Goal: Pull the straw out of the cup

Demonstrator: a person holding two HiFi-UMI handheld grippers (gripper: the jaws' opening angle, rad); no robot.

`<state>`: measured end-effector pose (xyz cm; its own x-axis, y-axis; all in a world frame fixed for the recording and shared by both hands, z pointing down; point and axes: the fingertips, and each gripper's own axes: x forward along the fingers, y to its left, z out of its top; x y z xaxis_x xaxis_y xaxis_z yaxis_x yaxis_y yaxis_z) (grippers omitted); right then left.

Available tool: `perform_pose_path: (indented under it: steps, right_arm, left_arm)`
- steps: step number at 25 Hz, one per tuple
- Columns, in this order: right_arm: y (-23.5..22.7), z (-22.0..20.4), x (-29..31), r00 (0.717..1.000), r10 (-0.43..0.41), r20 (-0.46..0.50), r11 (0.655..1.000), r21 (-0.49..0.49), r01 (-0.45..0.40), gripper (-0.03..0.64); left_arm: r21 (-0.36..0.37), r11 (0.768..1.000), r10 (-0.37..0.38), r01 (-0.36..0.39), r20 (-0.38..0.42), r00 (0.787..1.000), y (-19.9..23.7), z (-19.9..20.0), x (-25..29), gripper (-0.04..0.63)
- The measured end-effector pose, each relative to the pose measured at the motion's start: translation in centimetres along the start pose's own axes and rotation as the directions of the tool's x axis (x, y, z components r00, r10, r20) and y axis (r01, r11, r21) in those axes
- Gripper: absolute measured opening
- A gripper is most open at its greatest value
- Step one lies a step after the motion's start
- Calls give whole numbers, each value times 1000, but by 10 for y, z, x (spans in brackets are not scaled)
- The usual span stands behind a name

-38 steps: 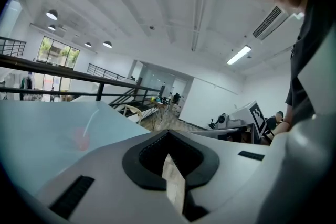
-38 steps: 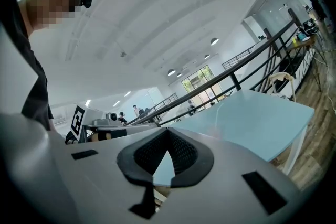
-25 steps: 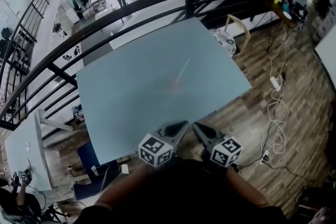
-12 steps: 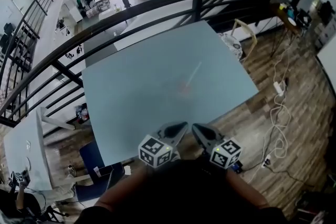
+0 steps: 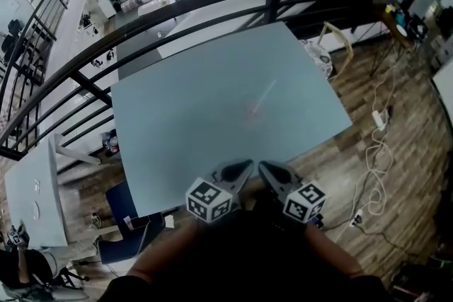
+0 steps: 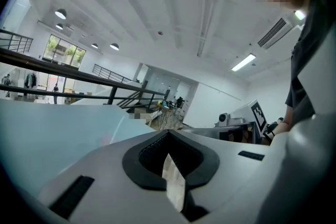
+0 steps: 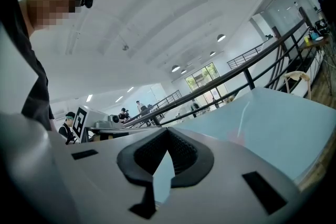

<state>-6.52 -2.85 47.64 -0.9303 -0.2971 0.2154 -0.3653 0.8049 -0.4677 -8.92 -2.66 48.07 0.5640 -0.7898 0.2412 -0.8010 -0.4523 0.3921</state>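
Note:
A clear cup (image 5: 253, 110) with a faint reddish tint stands near the middle of the pale blue table (image 5: 177, 124). A thin white straw (image 5: 266, 91) sticks out of it and leans up to the right. The cup (image 6: 105, 139) and straw (image 6: 118, 124) show faintly in the left gripper view, and the cup (image 7: 234, 135) and straw (image 7: 242, 114) show again in the right gripper view. My left gripper (image 5: 236, 169) and right gripper (image 5: 272, 170) hang side by side close to my body, short of the table's near edge. Both are shut with nothing in them (image 6: 168, 131) (image 7: 168, 129).
A black railing (image 5: 212, 0) curves behind the table, with a lower floor beyond it. To the right a wooden floor carries cables and a power strip (image 5: 379, 118). A chair (image 5: 331, 39) stands at the table's far right corner. A blue stool (image 5: 124, 216) sits lower left.
The head view has drifted, so the table and cup sit slightly further right and lower in the picture. Both grippers stay shut in the same spot near my body.

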Motion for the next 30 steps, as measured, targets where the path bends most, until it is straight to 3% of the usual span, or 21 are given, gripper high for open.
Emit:
perform_pose_path:
  steps: [7,20,30]
  right_arm:
    - [-35,15,9,998,57,-28,998,-2,-57,12]
    - [-142,88,11,979,184,-86,981,-41,-188,12]
    - [-210,113,10,967,233,-106,972,-9,-235,12]
  left_arm:
    - [-18,997,73,-72,24,997,19,13,30,11]
    - [-70,977,205,-199,82,975,38,60,139,11]
    - [-96,955,288,-281,71,955,44,60,186,11]
